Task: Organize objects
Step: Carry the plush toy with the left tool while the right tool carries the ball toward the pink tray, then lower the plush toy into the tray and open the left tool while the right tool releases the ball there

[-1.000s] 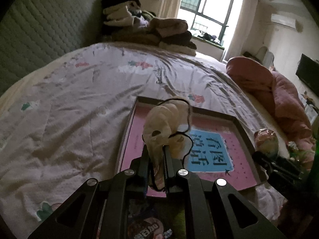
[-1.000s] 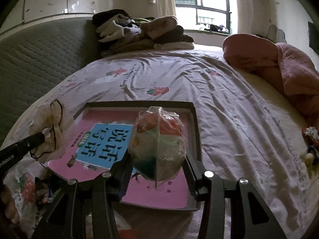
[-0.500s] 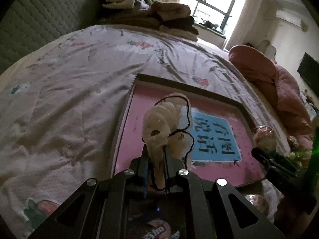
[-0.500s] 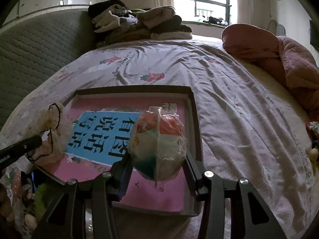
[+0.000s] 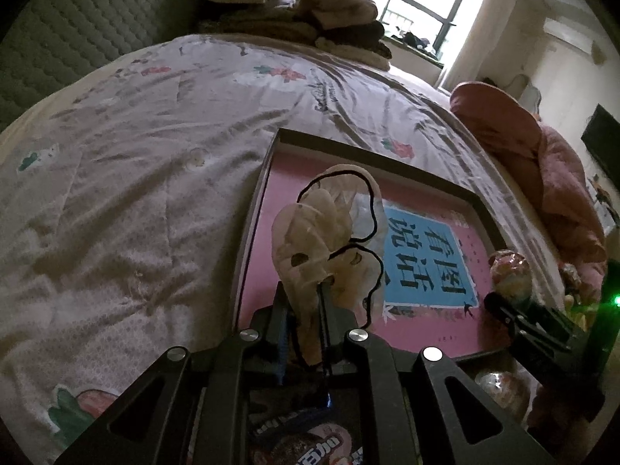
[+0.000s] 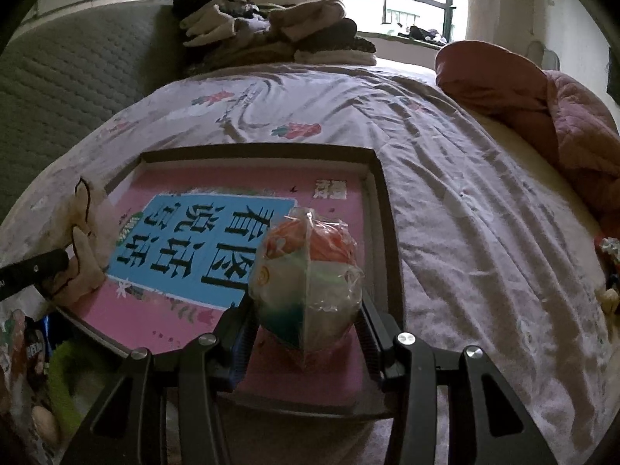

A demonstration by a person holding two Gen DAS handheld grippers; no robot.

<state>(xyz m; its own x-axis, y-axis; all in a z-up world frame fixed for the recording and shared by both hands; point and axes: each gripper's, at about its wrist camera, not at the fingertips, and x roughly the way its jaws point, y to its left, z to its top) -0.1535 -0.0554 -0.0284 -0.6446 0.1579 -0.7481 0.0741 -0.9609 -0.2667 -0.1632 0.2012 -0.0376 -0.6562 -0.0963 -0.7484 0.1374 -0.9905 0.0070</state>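
My left gripper [image 5: 304, 302] is shut on a beige cloth pouch with a black cord [image 5: 329, 228], held above the left part of a dark-framed tray [image 5: 368, 151] with a pink and blue printed floor. The pouch also shows at the left in the right wrist view [image 6: 83, 255]. My right gripper [image 6: 306, 321] is shut on a clear plastic bag of orange, white and green items [image 6: 308, 275], held over the tray's near right corner [image 6: 381, 209]. That bag shows in the left wrist view [image 5: 507, 271] with the right gripper [image 5: 500, 304].
The tray lies on a bed with a pale flowered sheet [image 5: 135, 178]. Folded clothes [image 6: 271, 31] are piled at the headboard. A pink quilt [image 6: 542, 108] lies at the right. Snack packets [image 5: 310, 441] and small items [image 6: 35, 352] lie near the bed's front edge.
Both grippers have moved forward over the tray with their loads; the tray looks nearer and larger in both views. Both grips are unchanged.
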